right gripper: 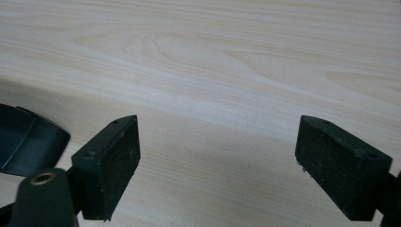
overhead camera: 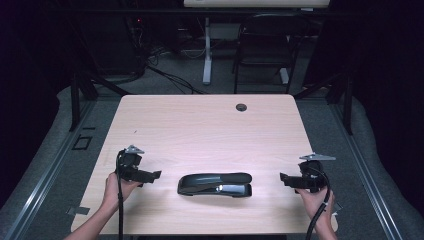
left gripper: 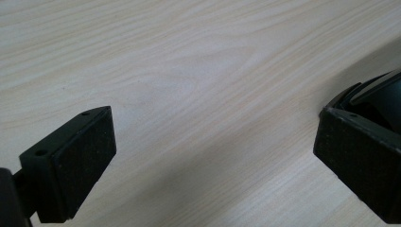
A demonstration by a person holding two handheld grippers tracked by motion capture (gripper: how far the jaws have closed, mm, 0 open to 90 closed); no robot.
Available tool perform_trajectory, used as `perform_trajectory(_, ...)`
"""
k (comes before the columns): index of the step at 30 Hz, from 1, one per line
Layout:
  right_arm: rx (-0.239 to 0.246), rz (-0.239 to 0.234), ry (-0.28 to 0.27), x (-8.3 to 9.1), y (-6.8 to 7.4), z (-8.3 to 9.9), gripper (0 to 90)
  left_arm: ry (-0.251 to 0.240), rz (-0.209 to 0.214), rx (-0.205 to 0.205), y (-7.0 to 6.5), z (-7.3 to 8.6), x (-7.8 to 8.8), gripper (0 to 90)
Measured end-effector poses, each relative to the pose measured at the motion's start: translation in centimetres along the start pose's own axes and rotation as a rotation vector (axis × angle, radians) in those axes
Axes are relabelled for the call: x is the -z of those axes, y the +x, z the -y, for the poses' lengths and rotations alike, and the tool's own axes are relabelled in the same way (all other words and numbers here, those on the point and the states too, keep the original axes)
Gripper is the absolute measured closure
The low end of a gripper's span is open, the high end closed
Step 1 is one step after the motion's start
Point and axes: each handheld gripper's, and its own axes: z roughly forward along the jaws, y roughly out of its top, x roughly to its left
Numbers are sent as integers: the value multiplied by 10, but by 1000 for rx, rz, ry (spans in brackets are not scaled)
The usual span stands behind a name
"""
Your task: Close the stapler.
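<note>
Presently, reading left to right across the tabletop point(overhead camera: 200, 125):

Item one: your left gripper point(overhead camera: 150, 176), held low at the near left, pointing right. Its jaws stand wide apart with bare wood between them; nothing is held. In the left gripper view the black end of the stapler point(left gripper: 378, 97) sits just beyond the right-hand jaw, near it; whether they touch you cannot tell from that angle.

Item two: the stapler point(overhead camera: 215, 184), black with a metal strip along its lower arm, lying flat near the front edge, about midway between your two hands and apart from both in the high view. Its arm looks closed down on its base.

Item three: your right gripper point(overhead camera: 286, 180), held low at the near right, pointing left toward the stapler. Its jaws are also spread, with only wood grain between them; the stapler's dark rounded end point(right gripper: 26, 142) lies off to the side of one jaw, not between the pads.

Containers: none on the tabletop; a small round grommet point(overhead camera: 241, 107) sits at the far edge.

Progress, as a judgement: the stapler is ungrasped, so any handling of it is left to do.
</note>
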Motion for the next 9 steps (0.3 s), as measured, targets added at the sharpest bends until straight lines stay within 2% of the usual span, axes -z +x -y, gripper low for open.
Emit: perform_trajectory(9,-15,14,16,-4,-10,4,85,13,-5,-6,2,-2,-7,1)
